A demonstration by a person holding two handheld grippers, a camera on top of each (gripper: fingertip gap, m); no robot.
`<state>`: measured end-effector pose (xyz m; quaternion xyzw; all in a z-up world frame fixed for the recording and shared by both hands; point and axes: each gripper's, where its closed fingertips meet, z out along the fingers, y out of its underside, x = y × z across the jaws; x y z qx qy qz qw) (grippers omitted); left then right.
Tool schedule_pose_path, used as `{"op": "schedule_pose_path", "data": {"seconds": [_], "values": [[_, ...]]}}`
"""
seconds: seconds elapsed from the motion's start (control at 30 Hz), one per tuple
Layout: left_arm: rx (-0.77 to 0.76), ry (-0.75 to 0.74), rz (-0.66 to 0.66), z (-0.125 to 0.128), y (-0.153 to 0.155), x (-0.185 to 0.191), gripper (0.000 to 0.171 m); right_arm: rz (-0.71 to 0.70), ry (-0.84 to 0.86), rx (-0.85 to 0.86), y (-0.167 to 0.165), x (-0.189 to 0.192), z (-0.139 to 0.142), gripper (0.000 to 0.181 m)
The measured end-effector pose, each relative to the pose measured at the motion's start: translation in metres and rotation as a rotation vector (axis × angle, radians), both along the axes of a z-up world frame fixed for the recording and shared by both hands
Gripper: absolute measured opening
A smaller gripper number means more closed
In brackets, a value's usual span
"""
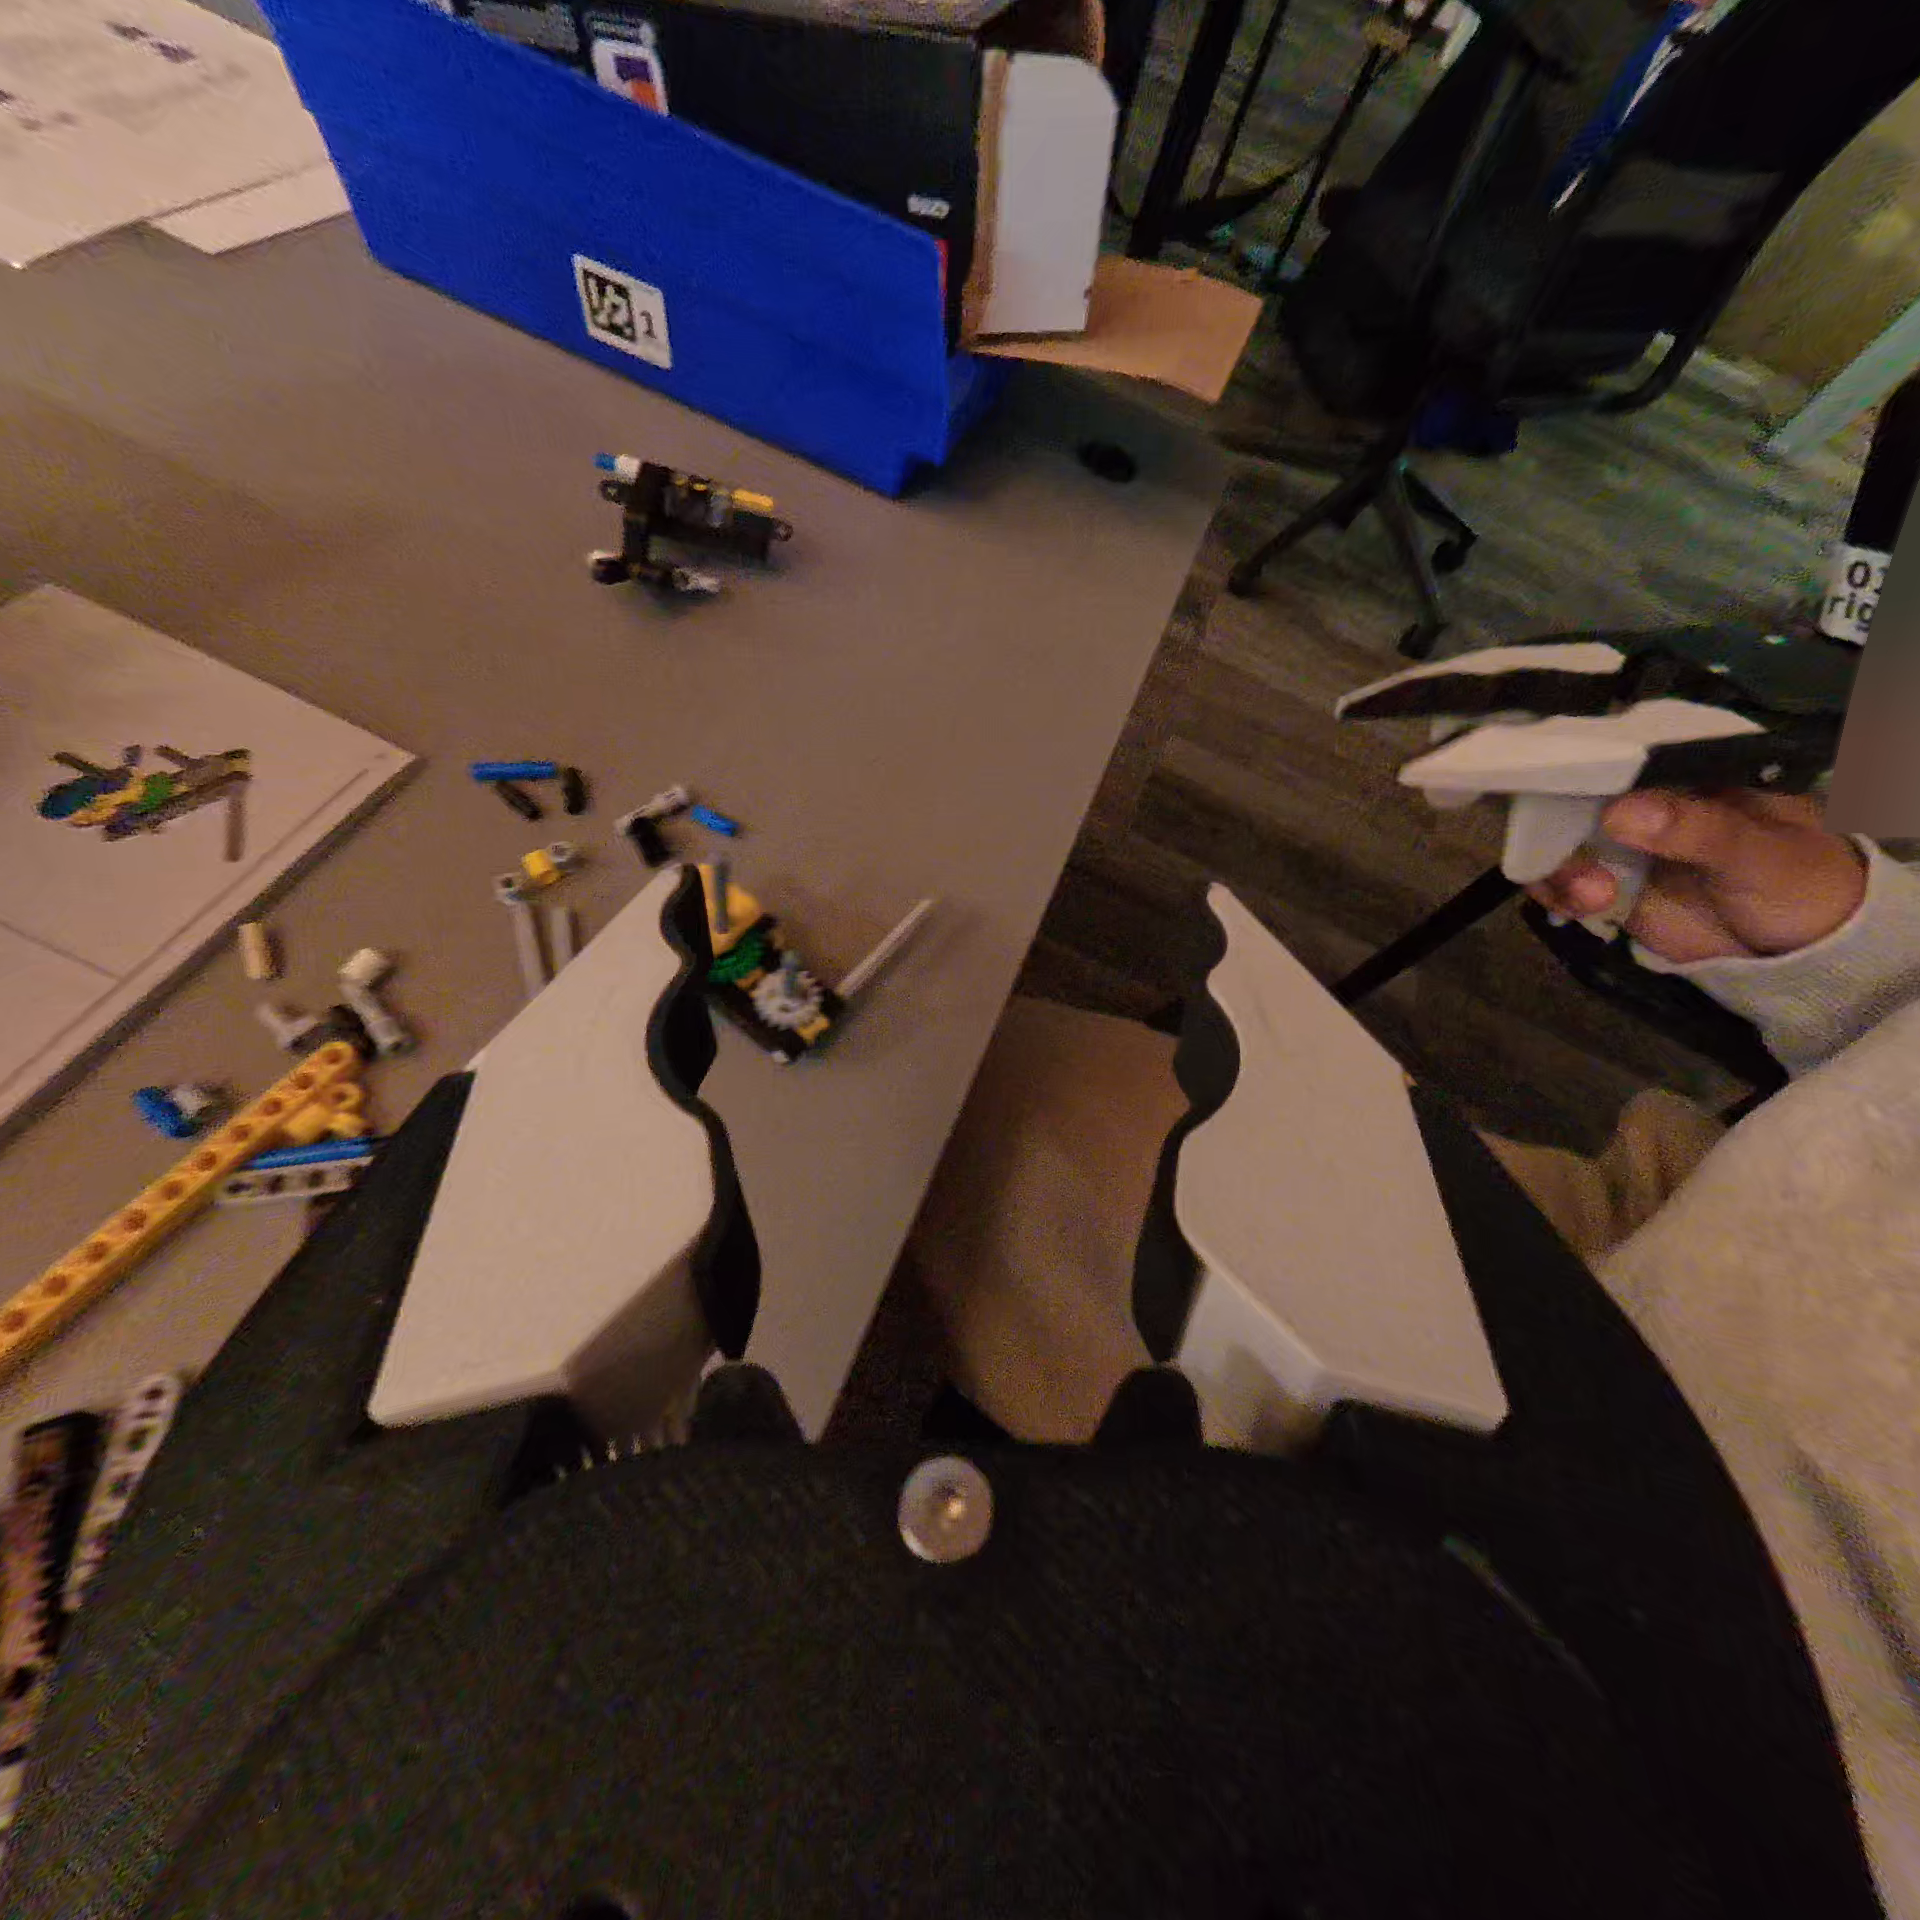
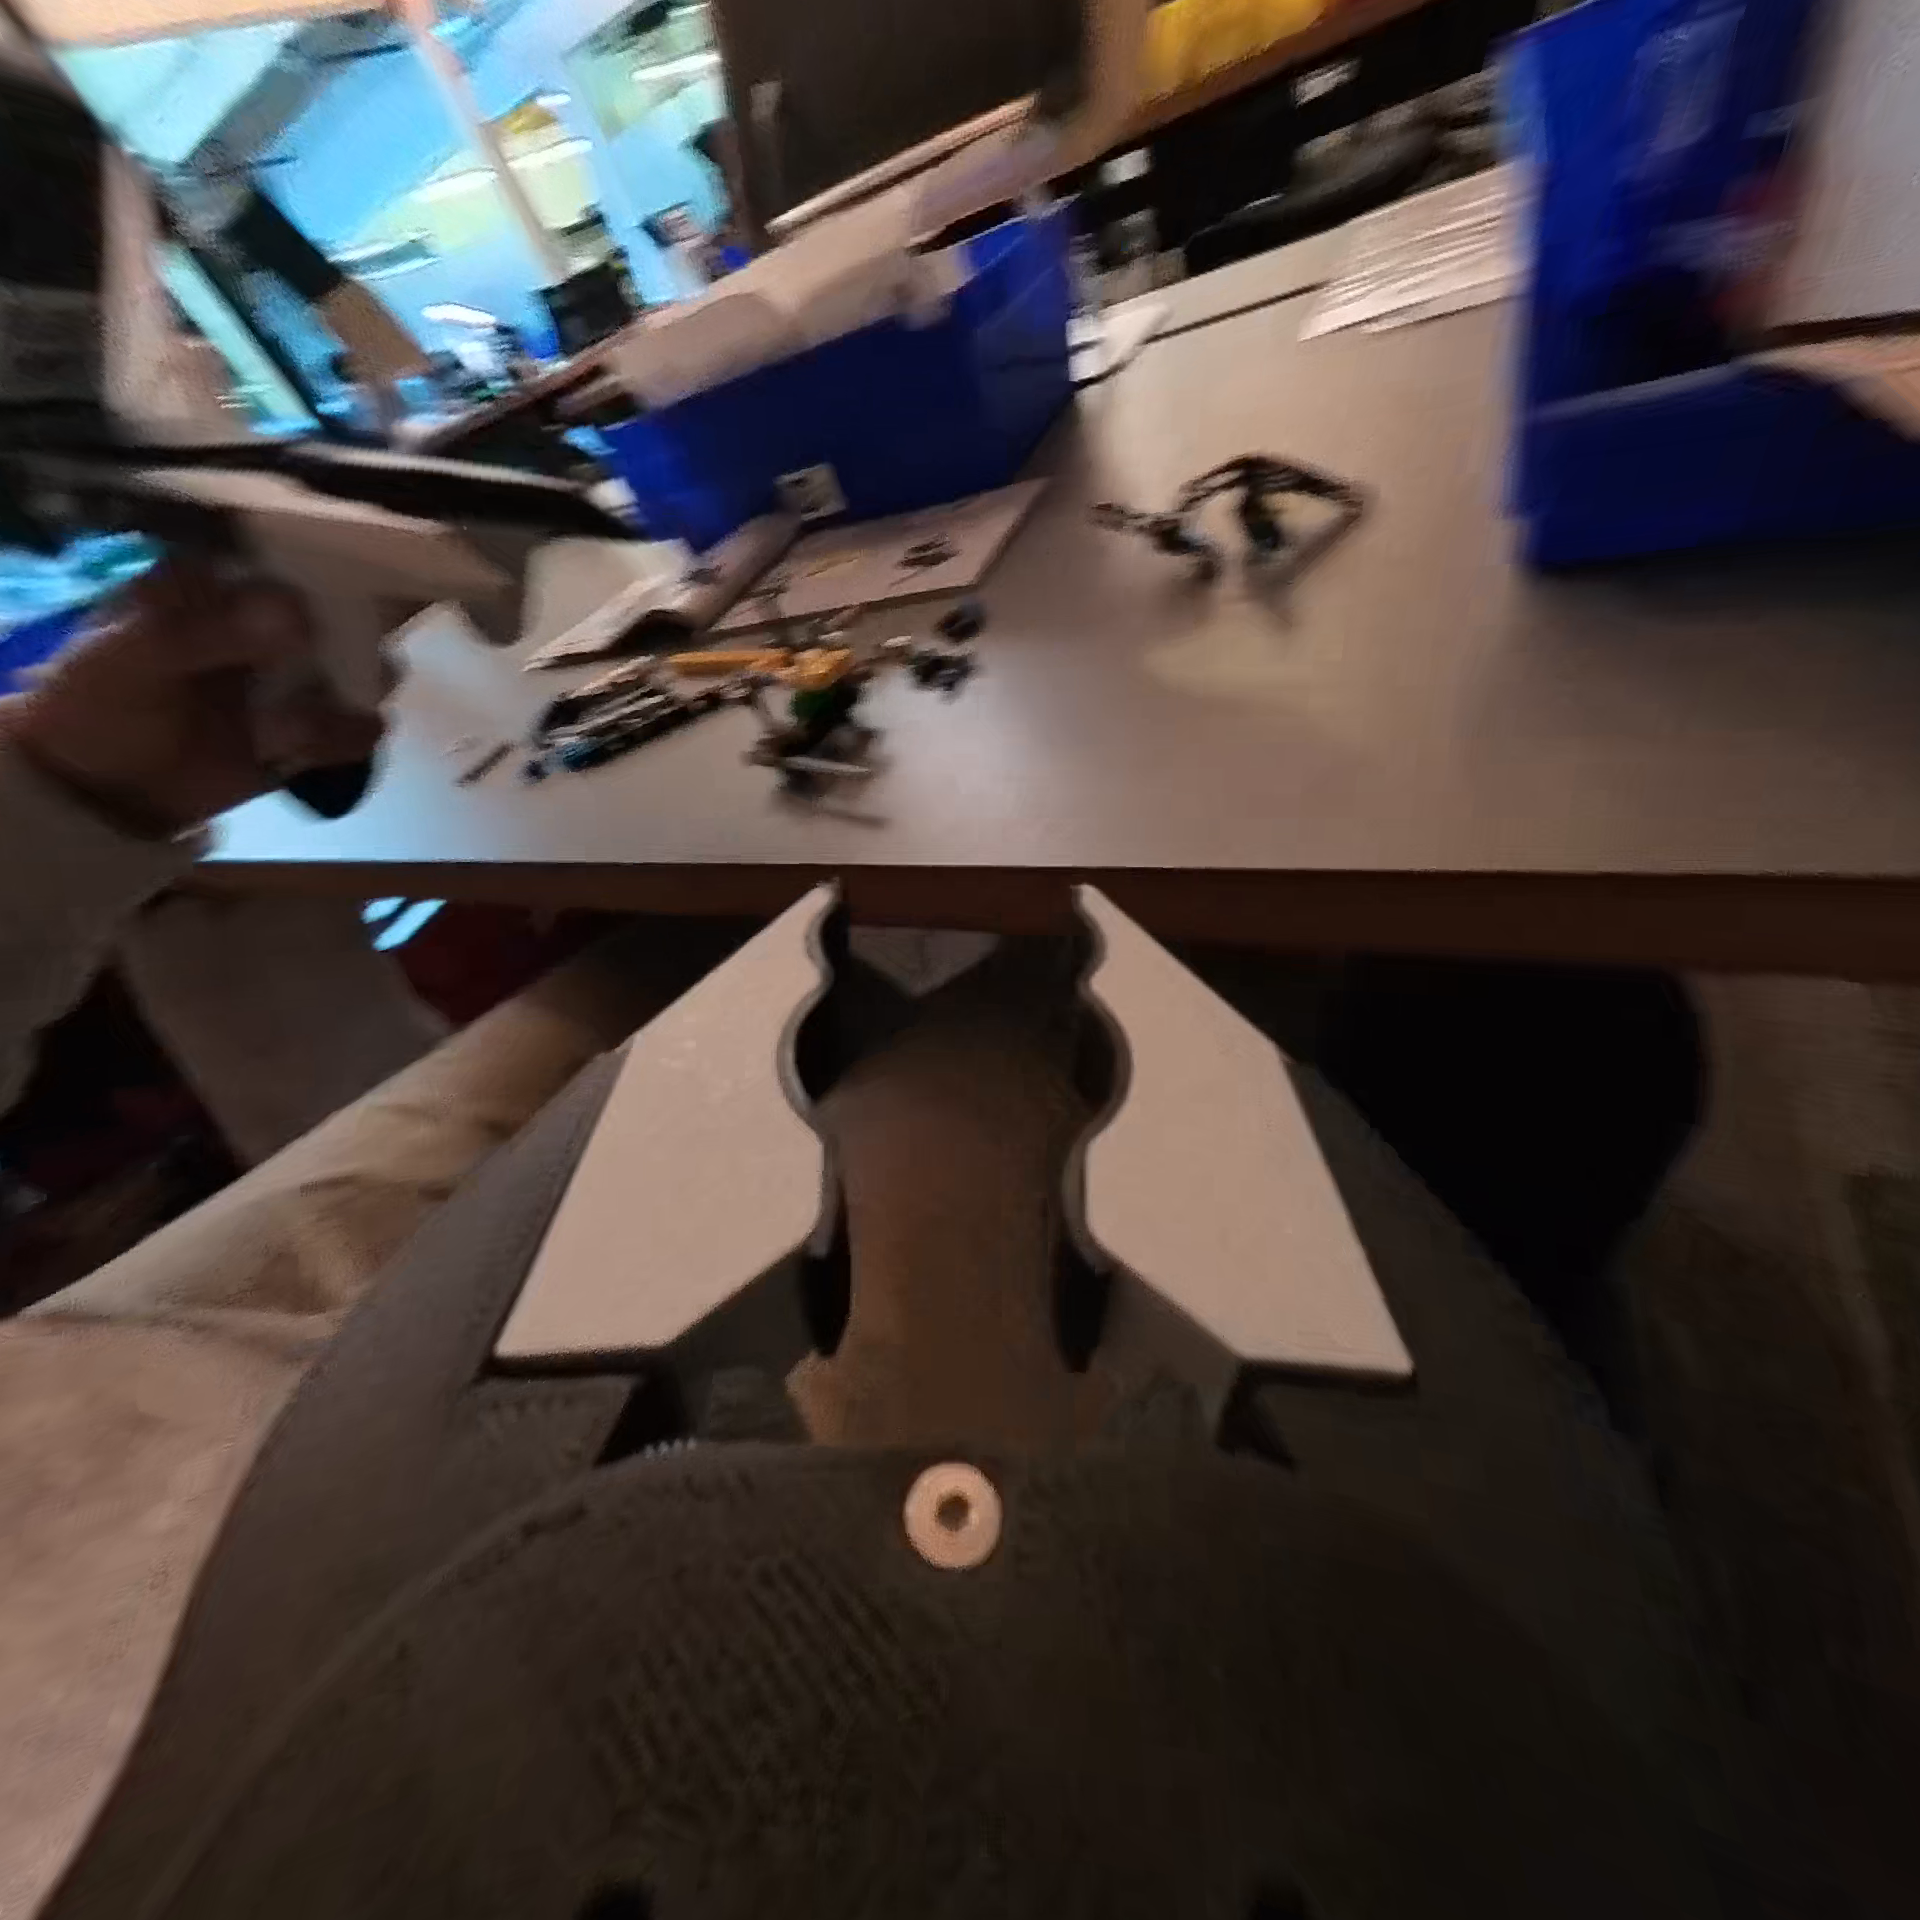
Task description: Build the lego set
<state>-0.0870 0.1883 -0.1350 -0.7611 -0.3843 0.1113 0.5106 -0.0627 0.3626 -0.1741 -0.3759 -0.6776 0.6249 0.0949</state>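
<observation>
My left gripper (image 1: pixel 948 894) is open and empty, low over the front right edge of the grey table (image 1: pixel 883 665). A small yellow, green and black lego assembly with a grey gear (image 1: pixel 769 977) lies just beside its left fingertip. A black lego assembly (image 1: pixel 686 520) lies farther back; it also shows in the blurred right wrist view (image 2: pixel 1236 520). Loose pins and connectors (image 1: pixel 540 790) and a long yellow beam (image 1: pixel 187 1184) lie to the left. My right gripper (image 2: pixel 958 894) is open and empty, off the table, below its front edge; it shows in the left wrist view (image 1: pixel 1371 740), held in a hand.
An open instruction booklet (image 1: pixel 156 831) lies at the left. A blue bin (image 1: pixel 644 208) holding the set's box stands at the back; a second blue bin (image 2: pixel 1704 312) stands at the right. An office chair (image 1: pixel 1455 312) stands beyond the table's right edge. The person's lap is below the grippers. From either gripper's tips it is about 25 cm to the black lego assembly (image 1: pixel 686 520).
</observation>
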Motion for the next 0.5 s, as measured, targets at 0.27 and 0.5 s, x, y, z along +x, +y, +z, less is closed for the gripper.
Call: {"op": "schedule_pose_path", "data": {"seconds": [0.27,0.5], "values": [[-0.144,0.226,-0.070,-0.003,0.052,0.017,0.092,-0.490,-0.304,0.367,0.199,-0.038,-0.102,0.047],[-0.127,0.406,-0.127,-0.018,0.104,0.008,0.079,-0.866,-0.505,0.769,0.399,-0.065,-0.331,0.016]]}}
